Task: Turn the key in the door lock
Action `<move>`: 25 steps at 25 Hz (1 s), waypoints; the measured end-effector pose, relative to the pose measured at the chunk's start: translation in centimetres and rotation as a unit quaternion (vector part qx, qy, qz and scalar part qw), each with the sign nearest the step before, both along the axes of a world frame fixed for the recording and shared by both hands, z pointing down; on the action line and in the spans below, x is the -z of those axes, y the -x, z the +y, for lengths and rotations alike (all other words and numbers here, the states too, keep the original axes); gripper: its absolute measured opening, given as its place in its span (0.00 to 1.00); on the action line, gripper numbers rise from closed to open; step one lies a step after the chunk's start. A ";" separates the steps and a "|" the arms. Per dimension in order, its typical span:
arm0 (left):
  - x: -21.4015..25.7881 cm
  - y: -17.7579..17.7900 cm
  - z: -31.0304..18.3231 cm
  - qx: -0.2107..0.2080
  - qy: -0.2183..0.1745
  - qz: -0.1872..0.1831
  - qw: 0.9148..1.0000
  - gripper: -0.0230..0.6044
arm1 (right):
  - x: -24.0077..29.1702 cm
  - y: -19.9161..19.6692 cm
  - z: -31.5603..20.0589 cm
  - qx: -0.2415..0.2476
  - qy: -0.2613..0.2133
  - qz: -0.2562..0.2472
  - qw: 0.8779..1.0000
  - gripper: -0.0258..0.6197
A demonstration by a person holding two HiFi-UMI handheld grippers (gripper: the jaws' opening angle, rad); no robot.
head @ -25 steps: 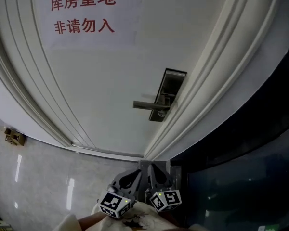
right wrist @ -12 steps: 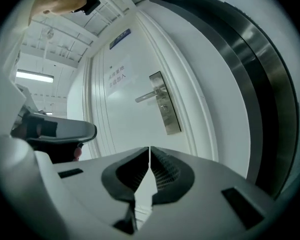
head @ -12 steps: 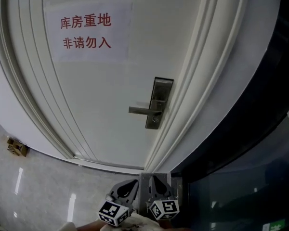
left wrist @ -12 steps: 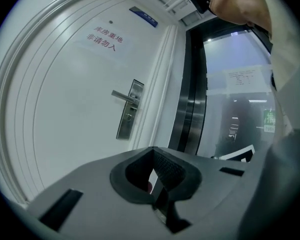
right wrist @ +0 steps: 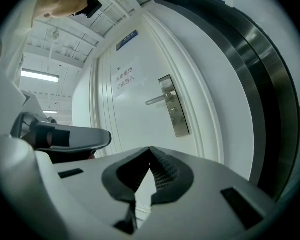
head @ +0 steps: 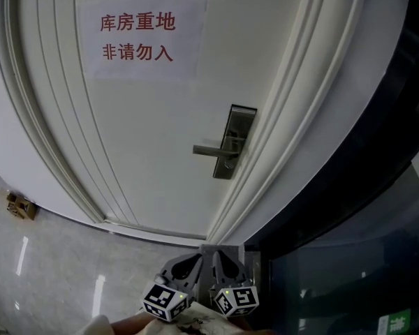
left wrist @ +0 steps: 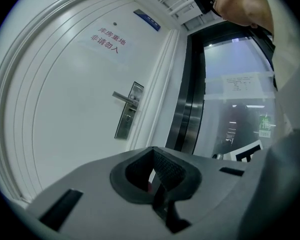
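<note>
A steel lock plate point(head: 234, 142) with a lever handle point(head: 209, 150) sits at the right edge of a white door point(head: 146, 131). I cannot make out a key in its keyhole. Both grippers hang side by side well short of the door, level and pointing at it. My left gripper point(head: 197, 257) has its tips together; a small reddish bit shows behind its jaws and I cannot tell what it is. My right gripper point(head: 218, 254) is closing, its tips meeting with nothing between them. The lock plate point(left wrist: 127, 110) lies ahead of the left gripper point(left wrist: 152, 149). The plate point(right wrist: 174, 106) also stands beyond the right gripper point(right wrist: 149, 148).
A paper notice point(head: 140, 37) with red characters is stuck on the door above the lock. A moulded white door frame point(head: 286, 131) runs right of the lock, then a dark glass wall point(head: 349, 257). A small brown object point(head: 19, 206) lies on the shiny floor at the left.
The door and lock have shifted in the head view as the camera moved. Both grippers stay side by side at the bottom and have edged a little toward the door.
</note>
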State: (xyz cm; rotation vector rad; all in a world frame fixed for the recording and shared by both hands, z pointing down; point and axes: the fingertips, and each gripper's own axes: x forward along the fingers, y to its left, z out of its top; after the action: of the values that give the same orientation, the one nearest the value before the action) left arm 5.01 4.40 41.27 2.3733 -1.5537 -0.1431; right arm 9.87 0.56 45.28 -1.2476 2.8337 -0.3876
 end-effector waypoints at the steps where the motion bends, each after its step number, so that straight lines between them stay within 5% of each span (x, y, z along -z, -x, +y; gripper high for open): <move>1: 0.1 0.0 0.2 0.000 -0.002 0.001 1.000 0.04 | -0.2 0.1 0.2 -0.001 0.001 0.001 1.000 0.05; 25: -1.2 2.6 2.1 0.004 0.018 0.031 0.999 0.04 | 0.5 1.9 1.7 -0.012 0.019 0.006 1.000 0.05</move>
State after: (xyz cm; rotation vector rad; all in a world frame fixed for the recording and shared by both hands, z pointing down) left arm 2.45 6.46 42.50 2.3122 -1.5257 -0.1863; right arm 8.00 2.29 44.76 -1.2925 2.8309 -0.4364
